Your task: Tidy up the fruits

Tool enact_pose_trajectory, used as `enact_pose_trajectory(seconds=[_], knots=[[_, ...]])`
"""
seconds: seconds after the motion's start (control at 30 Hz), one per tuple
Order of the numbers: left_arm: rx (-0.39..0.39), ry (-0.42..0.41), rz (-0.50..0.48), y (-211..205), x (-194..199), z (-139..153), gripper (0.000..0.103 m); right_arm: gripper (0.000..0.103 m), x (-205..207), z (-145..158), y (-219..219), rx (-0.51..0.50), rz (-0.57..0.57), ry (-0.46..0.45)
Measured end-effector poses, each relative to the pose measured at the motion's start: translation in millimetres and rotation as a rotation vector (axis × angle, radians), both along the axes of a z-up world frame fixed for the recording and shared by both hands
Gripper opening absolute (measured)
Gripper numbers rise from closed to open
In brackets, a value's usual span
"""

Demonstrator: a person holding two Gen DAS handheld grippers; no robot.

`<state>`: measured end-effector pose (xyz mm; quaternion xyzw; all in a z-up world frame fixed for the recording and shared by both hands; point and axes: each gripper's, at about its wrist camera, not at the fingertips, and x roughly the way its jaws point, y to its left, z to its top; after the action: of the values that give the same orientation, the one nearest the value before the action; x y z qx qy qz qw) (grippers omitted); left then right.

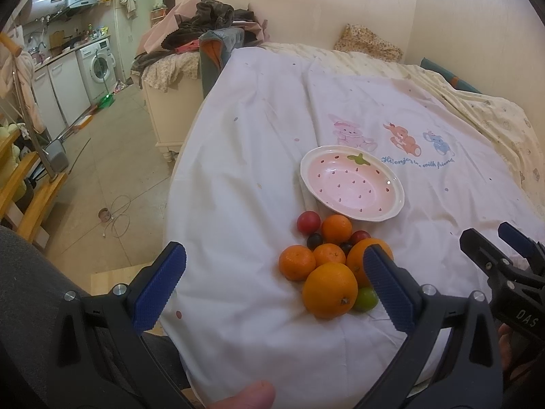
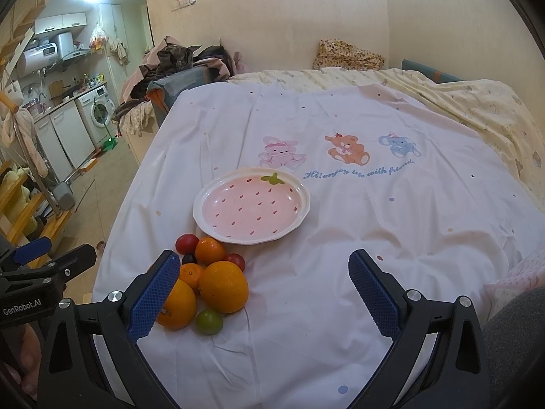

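A pile of fruit lies on a white sheet [image 1: 255, 177] on the bed: several oranges [image 1: 329, 289] [image 2: 223, 286], red plums [image 1: 308, 222] [image 2: 186, 242], dark plums [image 1: 314, 240] and a green plum [image 1: 366, 299] [image 2: 208, 321]. Just behind it sits an empty pink strawberry-pattern plate [image 1: 352, 184] [image 2: 252, 204]. My left gripper [image 1: 272, 283] is open and empty, above the sheet just left of the pile. My right gripper [image 2: 264, 293] is open and empty, to the right of the pile; its left finger covers part of an orange. The right gripper also shows in the left wrist view [image 1: 490, 238].
The bed's left edge drops to a tiled floor [image 1: 112, 170] with a cable and a small tin. A cream cabinet [image 1: 170, 102] piled with clothes stands at the bed's far left. A yellow quilt [image 2: 477, 109] lies along the right side by the wall.
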<state>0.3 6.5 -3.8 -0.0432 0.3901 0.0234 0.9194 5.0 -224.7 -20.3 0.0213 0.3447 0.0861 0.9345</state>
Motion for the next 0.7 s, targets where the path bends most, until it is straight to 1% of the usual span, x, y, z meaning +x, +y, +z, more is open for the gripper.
enact_pose_trajectory(seconds=[0.23, 0.27, 0.7], knots=[[-0.001, 0.001, 0.002, 0.4, 0.1, -0.1, 0.103, 0.101, 1.1, 0.0, -1.0, 0.002, 0.0, 0.001], [-0.002, 0.001, 0.003, 1.3, -0.2, 0.0, 0.103, 0.101, 2.3, 4.3, -1.3, 0.001, -0.001, 0.0], [-0.003, 0.002, 0.0, 1.5, -0.2, -0.4, 0.103, 0.101, 3.3, 2.0, -1.3, 0.003, -0.004, 0.002]])
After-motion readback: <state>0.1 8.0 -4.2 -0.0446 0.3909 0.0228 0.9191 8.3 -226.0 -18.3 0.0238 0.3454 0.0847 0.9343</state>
